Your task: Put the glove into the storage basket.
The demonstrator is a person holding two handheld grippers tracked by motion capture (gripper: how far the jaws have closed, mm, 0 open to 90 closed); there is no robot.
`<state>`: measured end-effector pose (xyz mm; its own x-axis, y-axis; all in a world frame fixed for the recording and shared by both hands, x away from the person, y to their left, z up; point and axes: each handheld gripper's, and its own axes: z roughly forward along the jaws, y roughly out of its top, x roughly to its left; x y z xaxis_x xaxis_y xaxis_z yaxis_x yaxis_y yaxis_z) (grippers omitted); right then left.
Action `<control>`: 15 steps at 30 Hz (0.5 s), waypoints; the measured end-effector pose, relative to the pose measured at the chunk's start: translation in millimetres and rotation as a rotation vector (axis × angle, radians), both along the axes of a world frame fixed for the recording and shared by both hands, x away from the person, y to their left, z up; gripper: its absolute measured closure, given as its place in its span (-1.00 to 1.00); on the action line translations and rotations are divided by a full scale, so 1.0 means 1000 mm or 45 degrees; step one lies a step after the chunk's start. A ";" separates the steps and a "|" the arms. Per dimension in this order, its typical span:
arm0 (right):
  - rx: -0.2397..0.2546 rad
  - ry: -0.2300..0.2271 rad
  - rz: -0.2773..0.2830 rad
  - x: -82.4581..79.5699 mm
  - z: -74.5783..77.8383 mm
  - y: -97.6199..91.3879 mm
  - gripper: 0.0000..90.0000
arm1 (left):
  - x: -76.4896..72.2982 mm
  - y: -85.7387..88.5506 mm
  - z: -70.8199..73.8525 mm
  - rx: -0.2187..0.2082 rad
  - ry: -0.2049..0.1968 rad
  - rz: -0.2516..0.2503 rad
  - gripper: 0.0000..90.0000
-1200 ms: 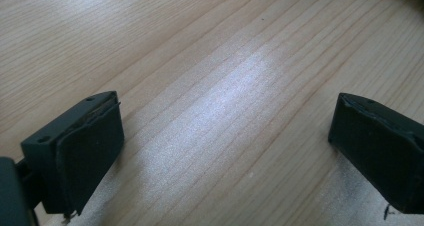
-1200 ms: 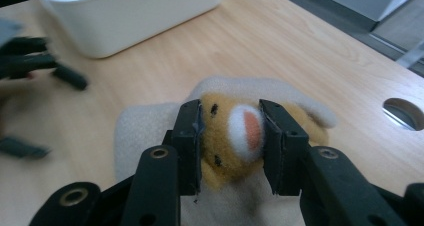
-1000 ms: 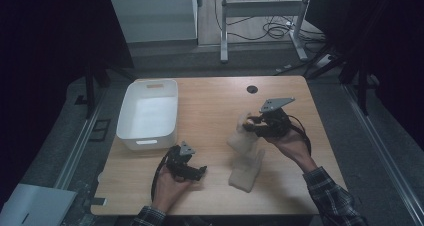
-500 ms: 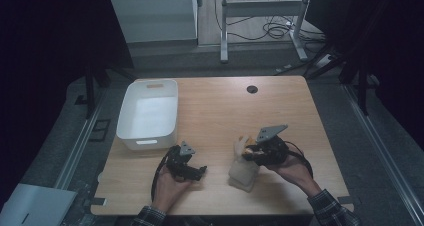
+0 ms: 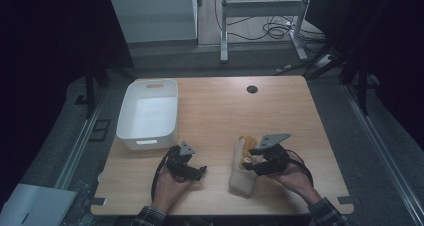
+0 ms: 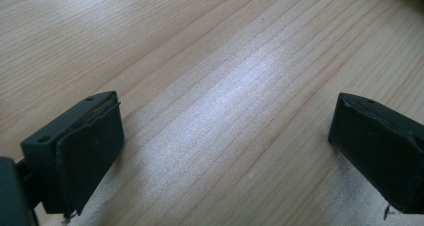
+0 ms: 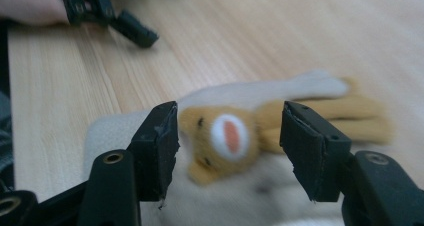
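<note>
A cream soft toy (image 5: 241, 177) with a yellow animal face (image 7: 227, 136) lies on the wooden table (image 5: 225, 116) near its front edge. My right gripper (image 5: 252, 161) hovers just over the toy's upper end, open; in the right gripper view (image 7: 230, 113) the face sits between the two jaws with a gap on each side. My left gripper (image 5: 197, 172) rests low on the table to the toy's left, open, and the left gripper view (image 6: 225, 106) has bare wood between its fingers. That gripper (image 7: 115, 16) also appears at the top left of the right gripper view.
A white plastic bin (image 5: 122, 126) stands at the table's left side, behind my left gripper. A dark round cable hole (image 5: 252, 89) sits near the far edge. Bare wood stretches across the middle and right of the table.
My right gripper has come down and toward the front edge with the toy. The toy, upright before, now lies on the table, and the jaws stand apart around it. The left gripper stayed still.
</note>
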<state>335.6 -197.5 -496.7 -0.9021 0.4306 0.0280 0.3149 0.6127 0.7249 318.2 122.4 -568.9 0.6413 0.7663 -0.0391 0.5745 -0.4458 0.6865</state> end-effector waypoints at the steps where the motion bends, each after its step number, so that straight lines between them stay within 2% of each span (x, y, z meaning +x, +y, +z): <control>1: 0.016 -0.006 -0.015 -0.001 0.004 -0.005 -0.10 | 0.000 0.000 0.000 -0.003 0.001 0.001 -0.97; 3: 0.029 -0.025 -0.048 -0.003 0.008 -0.016 0.03 | 0.000 0.000 0.000 0.003 0.002 -0.002 -0.97; 4: 0.030 -0.025 -0.060 -0.005 0.008 -0.023 0.16 | 0.000 0.000 0.000 0.003 0.002 -0.002 -0.97; 8: 0.031 0.003 -0.096 -0.013 0.000 -0.045 0.63 | 0.000 0.000 0.000 0.003 0.002 -0.002 -0.97; 9: 0.031 0.003 -0.096 -0.013 0.000 -0.045 0.63 | 0.000 0.000 0.000 0.003 0.002 -0.002 -0.97; 10: 0.035 0.028 -0.099 -0.019 -0.009 -0.052 0.75 | 0.000 0.000 0.000 0.003 0.001 -0.001 -0.97; 11: 0.038 0.037 -0.094 -0.021 -0.012 -0.053 0.79 | 0.000 0.000 0.000 0.003 0.001 -0.001 -0.97; 15: 0.026 0.078 -0.081 -0.029 -0.026 -0.051 0.83 | 0.000 0.000 0.000 -0.001 0.000 0.002 -0.97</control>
